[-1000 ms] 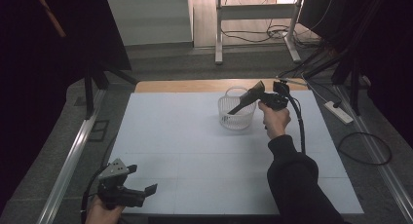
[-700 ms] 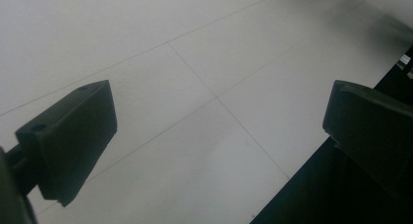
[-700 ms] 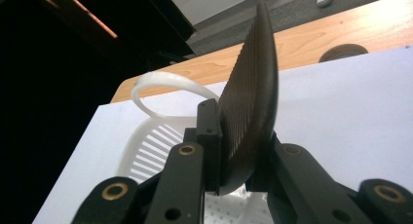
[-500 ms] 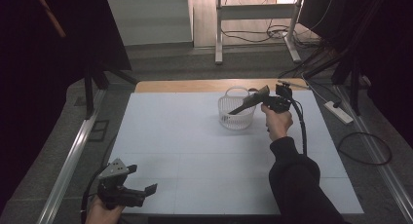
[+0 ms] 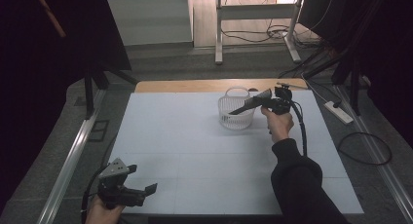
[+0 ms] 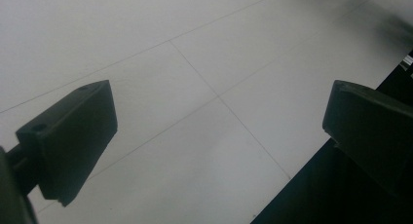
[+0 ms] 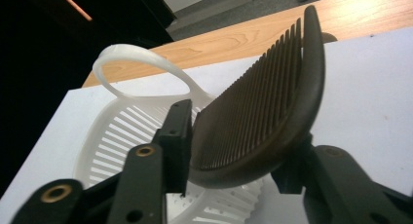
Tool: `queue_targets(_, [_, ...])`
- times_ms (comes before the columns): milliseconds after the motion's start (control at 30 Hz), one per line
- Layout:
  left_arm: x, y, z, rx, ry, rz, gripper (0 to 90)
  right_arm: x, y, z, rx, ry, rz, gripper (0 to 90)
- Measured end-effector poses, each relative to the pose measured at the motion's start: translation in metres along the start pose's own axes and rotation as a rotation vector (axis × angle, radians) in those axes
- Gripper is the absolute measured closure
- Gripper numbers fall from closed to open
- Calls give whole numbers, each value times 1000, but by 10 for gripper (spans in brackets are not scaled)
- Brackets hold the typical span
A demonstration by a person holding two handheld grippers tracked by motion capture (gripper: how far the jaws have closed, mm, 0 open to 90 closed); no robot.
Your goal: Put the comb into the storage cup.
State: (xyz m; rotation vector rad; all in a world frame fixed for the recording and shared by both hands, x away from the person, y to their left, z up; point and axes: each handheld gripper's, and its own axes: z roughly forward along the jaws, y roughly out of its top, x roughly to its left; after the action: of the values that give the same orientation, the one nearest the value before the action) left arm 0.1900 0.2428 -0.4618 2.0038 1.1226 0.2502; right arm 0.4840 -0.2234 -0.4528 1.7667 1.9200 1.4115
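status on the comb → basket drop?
Done: the comb has been carried over the white basket. In hand: the right gripper has the comb between its jaws, which have just been opening, so release looks underway; the pads seem barely on it. Left: the comb isn't lying in the basket yet, and the hand must withdraw. The left gripper hangs open at the table's near corner.
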Motion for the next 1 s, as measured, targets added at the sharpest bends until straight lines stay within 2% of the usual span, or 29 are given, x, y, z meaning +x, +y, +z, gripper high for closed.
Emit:
queue_targets(233, [0, 0, 0, 1, -1, -1, 5, 0, 1, -1, 11, -6, -20, 457])
queue_targets(467, [1, 0, 0, -1, -6, -4, 6, 2, 0, -2, 31, -34, -73, 349])
queue_targets(667, [0, 0, 0, -1, -8, -2, 8, 5, 1, -6, 29, -54, -114, 306])
queue_targets(1000, [0, 0, -1, -10, -5, -5, 6, 9, 1, -9, 55, -32, -141, 225])
